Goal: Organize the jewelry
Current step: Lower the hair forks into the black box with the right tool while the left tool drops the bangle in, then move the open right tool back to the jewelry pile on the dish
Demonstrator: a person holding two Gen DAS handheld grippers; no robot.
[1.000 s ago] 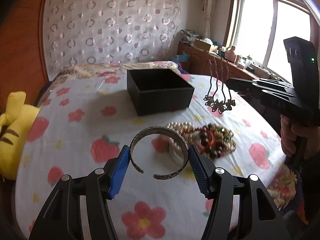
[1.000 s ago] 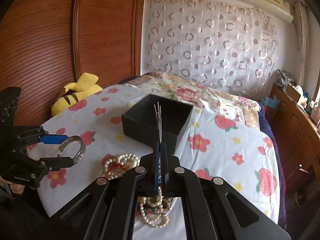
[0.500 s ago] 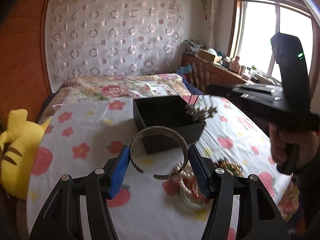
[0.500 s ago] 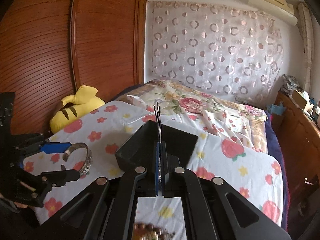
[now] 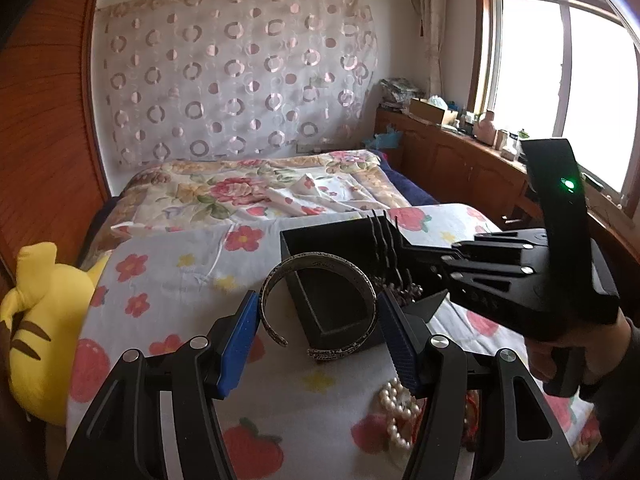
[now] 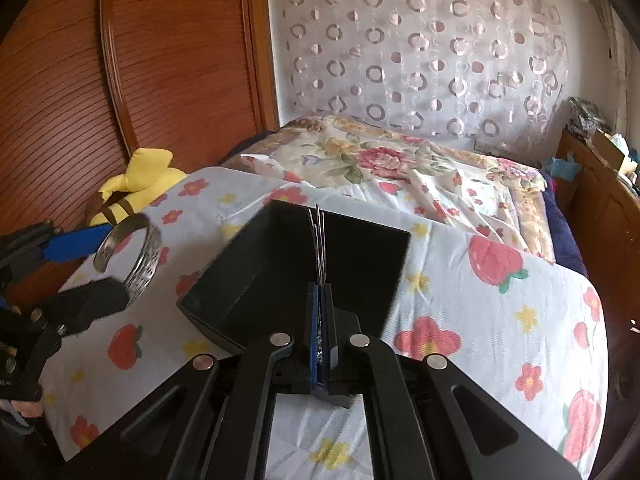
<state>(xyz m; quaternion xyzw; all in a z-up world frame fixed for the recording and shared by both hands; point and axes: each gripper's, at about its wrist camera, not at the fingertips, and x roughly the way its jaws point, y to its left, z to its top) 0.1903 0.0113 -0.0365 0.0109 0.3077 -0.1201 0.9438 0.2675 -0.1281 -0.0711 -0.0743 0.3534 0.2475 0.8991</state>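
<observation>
Two grippers loaded | left gripper (image 5: 318, 326) fingers half-spread, clamping engraved silver cuff bangle (image 5: 318, 304) | right gripper (image 6: 320, 332) fingers pinched on thin wire earrings (image 6: 319, 236) | square black box (image 6: 320, 264) at 12 o'clock: centre each above the opening before releasing.

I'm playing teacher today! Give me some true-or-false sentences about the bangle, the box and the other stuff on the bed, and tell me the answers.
1. The left gripper holds a silver bangle between its fingers. True.
2. The black box has a lid on. False: it is open on top.
3. The right gripper is wide open. False: it is shut on thin wire jewelry.
4. A yellow plush toy lies at the bed's edge. True.
5. White pearls are inside the box. False: they lie on the sheet, outside it.
</observation>
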